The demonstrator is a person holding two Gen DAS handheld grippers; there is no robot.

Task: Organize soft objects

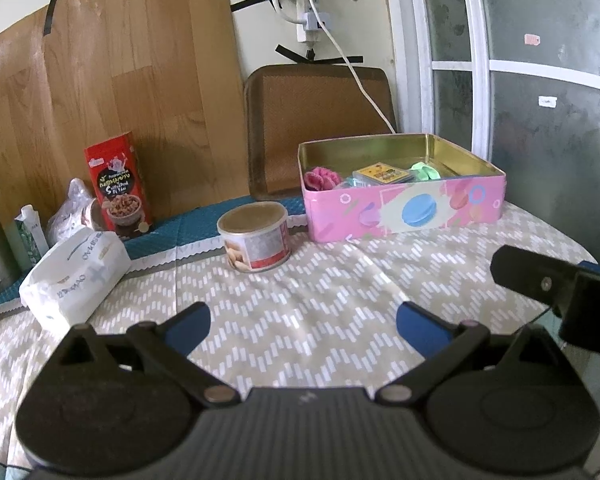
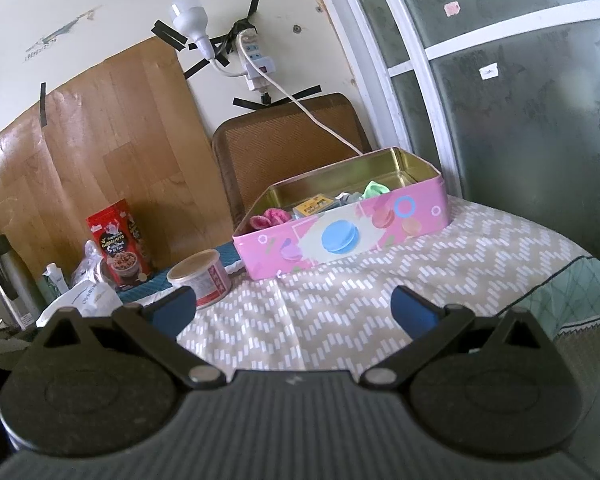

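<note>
A pink tin box (image 1: 404,210) with a gold inside stands open at the far side of the table; it also shows in the right wrist view (image 2: 340,240). In it lie a pink knitted piece (image 1: 322,178), a yellow pack (image 1: 382,174) and a green soft item (image 1: 424,170). My left gripper (image 1: 302,326) is open and empty, low over the tablecloth, well short of the box. My right gripper (image 2: 294,310) is open and empty, also short of the box. Part of the right gripper (image 1: 560,292) shows at the right edge of the left wrist view.
A round can (image 1: 258,242) stands left of the box. A white tissue pack (image 1: 74,276), a red snack box (image 1: 120,190), a plastic bag and a small carton sit at the left by the wood-grain wall panel. A brown chair back (image 1: 320,120) is behind the table.
</note>
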